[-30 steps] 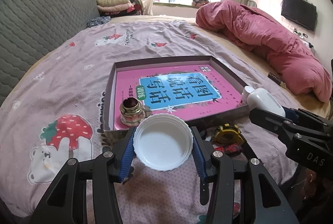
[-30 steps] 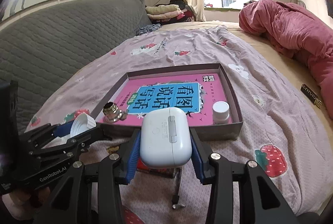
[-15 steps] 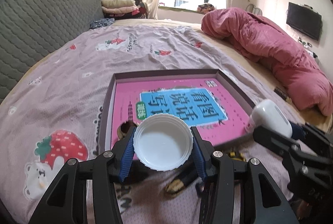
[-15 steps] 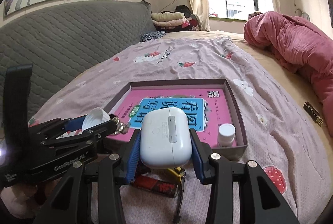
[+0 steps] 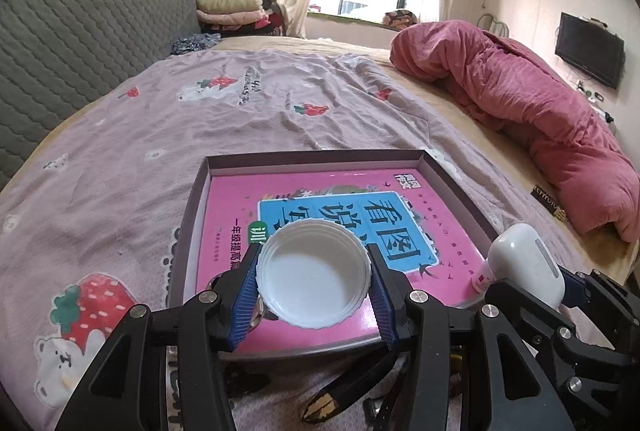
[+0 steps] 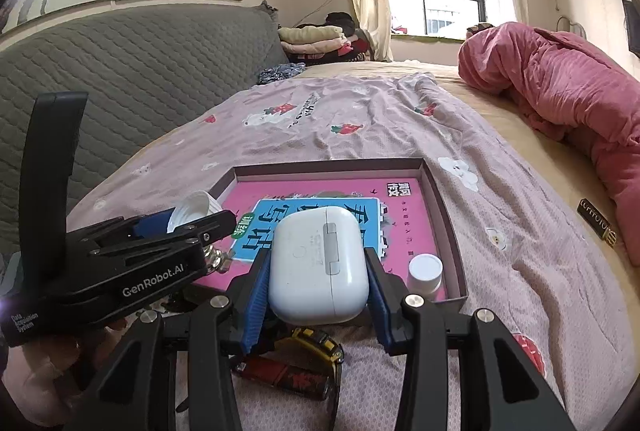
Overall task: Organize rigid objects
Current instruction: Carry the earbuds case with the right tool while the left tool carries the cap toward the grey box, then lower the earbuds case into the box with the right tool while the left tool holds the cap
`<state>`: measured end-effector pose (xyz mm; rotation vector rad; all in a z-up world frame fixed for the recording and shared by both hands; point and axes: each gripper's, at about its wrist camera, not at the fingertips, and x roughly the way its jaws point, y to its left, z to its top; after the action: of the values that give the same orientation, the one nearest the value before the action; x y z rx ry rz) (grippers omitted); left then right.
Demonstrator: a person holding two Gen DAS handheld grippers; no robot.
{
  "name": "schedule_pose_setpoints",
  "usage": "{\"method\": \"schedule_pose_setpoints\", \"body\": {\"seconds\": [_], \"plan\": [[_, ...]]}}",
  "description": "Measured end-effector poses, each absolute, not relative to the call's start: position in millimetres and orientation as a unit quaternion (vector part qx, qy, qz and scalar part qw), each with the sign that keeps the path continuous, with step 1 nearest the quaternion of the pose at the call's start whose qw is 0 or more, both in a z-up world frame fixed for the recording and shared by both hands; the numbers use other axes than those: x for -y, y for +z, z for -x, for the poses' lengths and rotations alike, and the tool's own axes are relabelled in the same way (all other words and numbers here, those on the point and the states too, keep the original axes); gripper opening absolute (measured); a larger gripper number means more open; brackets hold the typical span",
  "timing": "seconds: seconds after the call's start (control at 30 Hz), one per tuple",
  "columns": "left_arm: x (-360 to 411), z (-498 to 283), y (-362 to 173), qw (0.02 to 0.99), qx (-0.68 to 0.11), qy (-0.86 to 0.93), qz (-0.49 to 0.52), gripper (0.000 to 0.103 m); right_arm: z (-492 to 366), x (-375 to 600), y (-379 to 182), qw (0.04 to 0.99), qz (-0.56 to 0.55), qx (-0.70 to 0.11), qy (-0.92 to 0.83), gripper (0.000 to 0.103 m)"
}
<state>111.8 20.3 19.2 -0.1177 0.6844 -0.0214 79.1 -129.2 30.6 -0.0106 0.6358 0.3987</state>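
Left wrist: left tool (image 5: 313, 287) clamps white lid (image 5: 313, 285) over tray (image 5: 192, 207); right tool (image 6: 318, 281) clamps earbud case (image 6: 318, 267).

1. The jar lid (image 5: 313, 274) is plain white, and the earbud case (image 6: 318, 265) is glossy white with a grey hinge strip.
2. Both the left gripper (image 5: 313, 289) and the right gripper (image 6: 318, 301) are black with ribbed blue pads (image 5: 245, 301).
3. The book (image 5: 420, 227) is bright pink with a sky-blue panel of dark characters and a small green badge.
4. The tray (image 5: 320, 155) has dull mauve walls.
5. The bedsheet (image 5: 120, 167) is lilac, printed with red strawberries and white bears.
6. The quilt (image 5: 532, 111) is deep rose pink.
7. The headboard (image 6: 120, 71) is grey with diamond quilting.
8. The small bottle (image 6: 425, 273) has a white cap.
9. The tape measure (image 6: 320, 345) is yellow and black.
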Motion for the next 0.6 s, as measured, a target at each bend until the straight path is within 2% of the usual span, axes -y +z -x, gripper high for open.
{"method": "schedule_pose_setpoints", "body": {"seconds": [0.6], "plan": [[-12.8, -145.3, 5.9, 0.935, -0.345, -0.028, 0.071, 0.051, -92.7, 126.6, 26.2, 0.933, 0.025, -0.313, 0.178, 0.044]]}}
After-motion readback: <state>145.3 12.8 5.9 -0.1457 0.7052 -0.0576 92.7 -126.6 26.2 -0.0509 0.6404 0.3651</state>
